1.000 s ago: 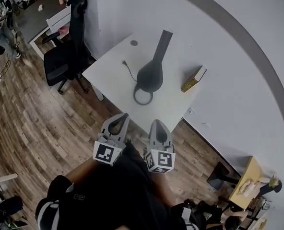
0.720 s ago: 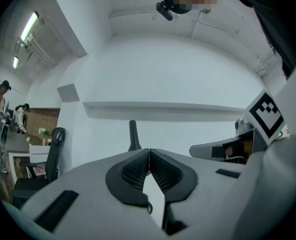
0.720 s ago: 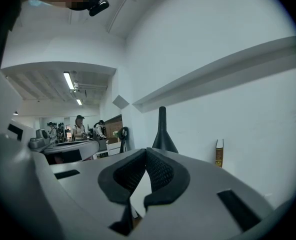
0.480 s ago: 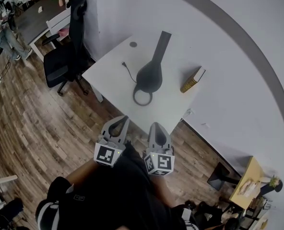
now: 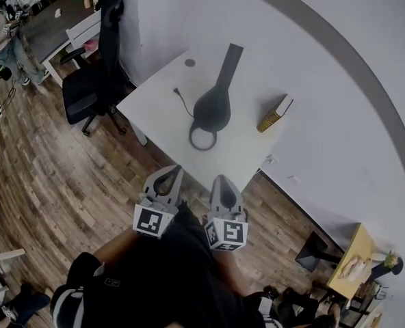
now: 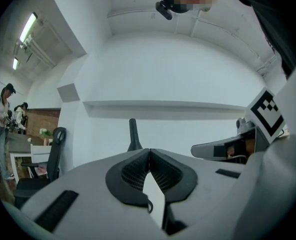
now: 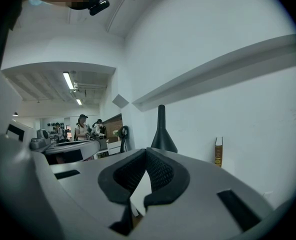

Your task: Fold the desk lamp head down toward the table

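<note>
Closed and empty, left hand-held gripper [image 5: 168, 176] and right hand-held gripper [image 5: 224, 182] face the upright desk lamp [image 5: 213, 108] at twelve o'clock, roughly equidistant.

Held side by side close to the body, left gripper [image 5: 168, 181] and right gripper [image 5: 224, 193] both pointing roughly level, jaws of each closed tip to tip with nothing between them, marker cubes toward the torso.

Office — swivel chair [image 5: 96, 74], white desk [image 5: 154, 111], ceiling strip lights [image 6: 28, 28]
</note>
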